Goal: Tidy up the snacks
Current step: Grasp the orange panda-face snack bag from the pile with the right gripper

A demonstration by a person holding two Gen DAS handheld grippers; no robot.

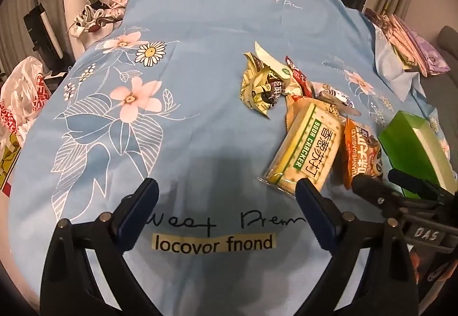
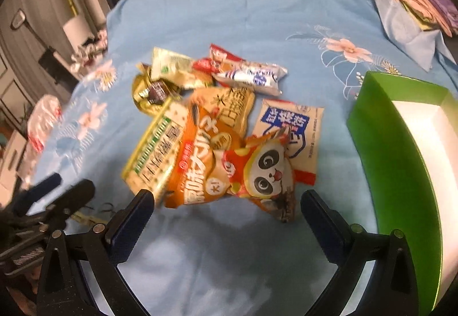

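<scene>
Snacks (image 2: 217,127) heaped on the blue floral bedspread (image 1: 200,44), just ahead of the right gripper (image 2: 227,203), spread wide and empty. Orange panda bag (image 2: 257,173) nearest, between its fingertips' line; soda cracker pack (image 1: 306,150) half buried, print blurred. Green box (image 2: 395,144) off to the right, cut by the frame edge. Left gripper (image 1: 226,190) likewise released, pile ahead and right.

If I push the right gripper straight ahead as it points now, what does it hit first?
Most likely the orange panda snack bag, lying just ahead between the open jaws of the right gripper on the blue bedsheet. Depth is hard to judge.
</scene>
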